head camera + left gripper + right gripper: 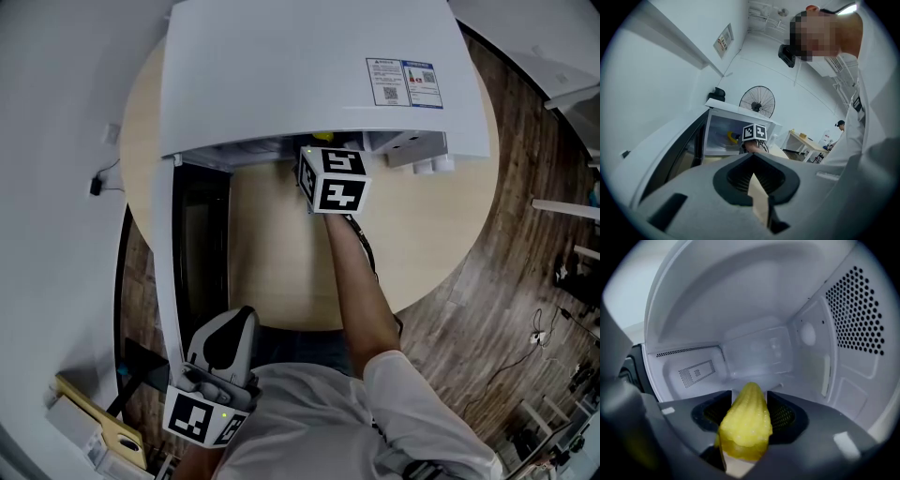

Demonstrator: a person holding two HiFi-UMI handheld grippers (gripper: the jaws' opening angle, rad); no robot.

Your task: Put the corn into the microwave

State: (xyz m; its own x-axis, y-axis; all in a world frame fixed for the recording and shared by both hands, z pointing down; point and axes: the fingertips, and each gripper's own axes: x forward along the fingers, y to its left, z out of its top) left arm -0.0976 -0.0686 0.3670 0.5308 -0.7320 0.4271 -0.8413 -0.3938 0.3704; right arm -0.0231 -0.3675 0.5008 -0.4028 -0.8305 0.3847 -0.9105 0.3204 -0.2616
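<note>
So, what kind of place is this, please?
Probably a workroom or lab, not a home kitchen: the microwave stands on a round table, with a fan and a work desk behind.

white short-sleeved shirt (375, 422) worn; grey left gripper (242, 317) and right gripper (749, 393) bear black-and-white marker cubes (333, 180)

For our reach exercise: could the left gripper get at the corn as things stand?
Probably not: the left gripper sits back by the person's body, while the corn is clamped in the right gripper, inside the microwave.
</note>
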